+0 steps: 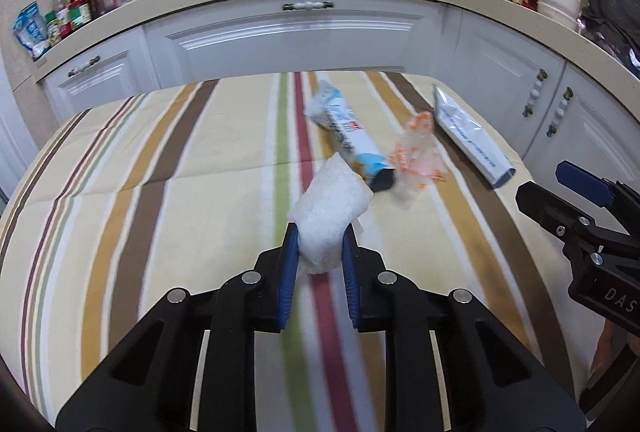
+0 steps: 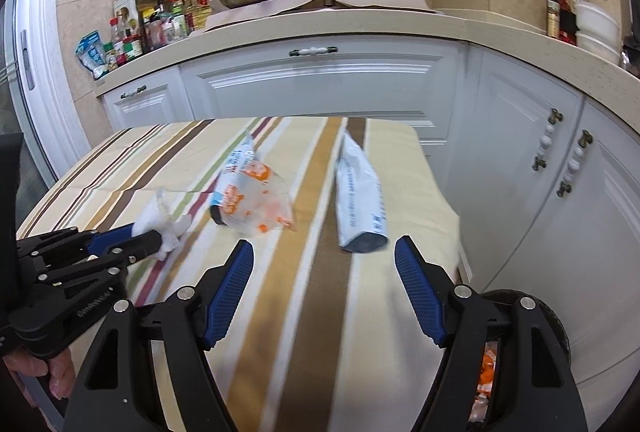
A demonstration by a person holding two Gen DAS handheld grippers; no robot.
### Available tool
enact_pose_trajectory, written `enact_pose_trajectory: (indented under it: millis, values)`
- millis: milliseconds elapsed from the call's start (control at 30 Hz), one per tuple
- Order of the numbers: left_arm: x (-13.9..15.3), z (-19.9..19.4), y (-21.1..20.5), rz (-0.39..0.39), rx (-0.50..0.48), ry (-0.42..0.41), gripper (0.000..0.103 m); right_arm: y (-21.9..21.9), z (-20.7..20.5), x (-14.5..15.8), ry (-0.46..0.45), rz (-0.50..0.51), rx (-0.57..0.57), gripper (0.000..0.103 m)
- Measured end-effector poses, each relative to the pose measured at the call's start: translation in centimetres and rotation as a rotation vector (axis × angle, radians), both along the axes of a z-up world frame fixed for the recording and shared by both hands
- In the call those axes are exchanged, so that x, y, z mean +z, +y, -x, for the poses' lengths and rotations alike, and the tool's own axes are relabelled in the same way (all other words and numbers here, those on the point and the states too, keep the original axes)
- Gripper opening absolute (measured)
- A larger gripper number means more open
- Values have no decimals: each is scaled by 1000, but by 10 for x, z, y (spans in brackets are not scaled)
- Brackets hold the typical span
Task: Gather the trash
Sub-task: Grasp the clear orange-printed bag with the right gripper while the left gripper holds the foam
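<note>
Crumpled white paper towel wad (image 1: 330,210) clamped between left gripper (image 1: 320,252) blue pads, lifted over striped tablecloth (image 1: 180,160). Beyond it: blue-white tube wrapper (image 1: 344,128), touching clear orange-printed plastic bag (image 1: 416,156); flat white pouch (image 1: 470,136) apart, near right edge. Right gripper (image 2: 324,288) jaws spread wide, holding nothing, white pouch just ahead.

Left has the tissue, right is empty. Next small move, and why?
Probably ease the open right tongs forward onto the white flat pouch just ahead: nothing is between them, while the left tongs already clamp the crumpled white tissue.
</note>
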State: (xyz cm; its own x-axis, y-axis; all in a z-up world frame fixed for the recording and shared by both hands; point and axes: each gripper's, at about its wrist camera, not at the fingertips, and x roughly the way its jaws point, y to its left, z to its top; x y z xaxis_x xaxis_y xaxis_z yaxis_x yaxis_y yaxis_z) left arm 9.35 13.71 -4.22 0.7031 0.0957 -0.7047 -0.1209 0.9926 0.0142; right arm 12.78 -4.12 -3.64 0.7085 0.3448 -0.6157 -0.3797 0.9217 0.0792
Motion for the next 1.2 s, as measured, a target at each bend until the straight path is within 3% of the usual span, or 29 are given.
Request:
enact_pose_trajectory:
  millis: [267,533,900,1200]
  values:
    - [1,11,47,8,103,-5,21,38,-12,1,6,17,60,71]
    - [-4,15,74,34,142,0,20,71,-31,-7,36,57,65,70]
    - [-8,15,87,66,159,5,20,73,-40,-16,91,53,36,52]
    - [-8,15,85,63,158,4,20,68,-38,-18,108,57,42,29]
